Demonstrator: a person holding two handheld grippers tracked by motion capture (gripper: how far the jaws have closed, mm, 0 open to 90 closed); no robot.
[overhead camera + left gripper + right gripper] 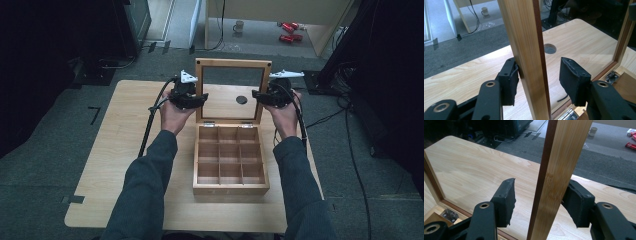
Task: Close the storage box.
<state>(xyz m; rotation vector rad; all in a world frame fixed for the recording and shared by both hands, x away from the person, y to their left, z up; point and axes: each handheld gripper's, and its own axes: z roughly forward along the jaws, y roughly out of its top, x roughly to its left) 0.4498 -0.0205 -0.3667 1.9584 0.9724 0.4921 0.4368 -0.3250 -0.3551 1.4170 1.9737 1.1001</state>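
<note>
Right now a pale wooden box [230,160] sits on the light wood-grain table [125,150], its lid [232,67] standing upright: a flat rectangular frame of blond wood with a darker brown inner edge around a clear pane. Through that pane a round dark hole [241,99] in the tabletop shows. Thin wooden dividers split the box into nine square compartments, and all that I can see into hold nothing. Small metal hinges [209,123] join lid and box at the rear edge. The left gripper [196,99] has one side rail of the lid frame between its black, matte jaws; in the left gripper view the outer pad [511,82] touches the rail's outer face, while the inner pad [572,77] stands apart from the rail on the glass side, so the jaws are spread and not pinching. The right gripper [258,95] straddles the opposite rail the same way: in the right gripper view the outer pad [576,202] lies against the wood, the inner pad [505,200] is clear of it. The pads look rubbery with slightly ragged edges. A white mug [239,26] and some red objects [290,30] rest on the floor beyond the table, too small to make out further.
</note>
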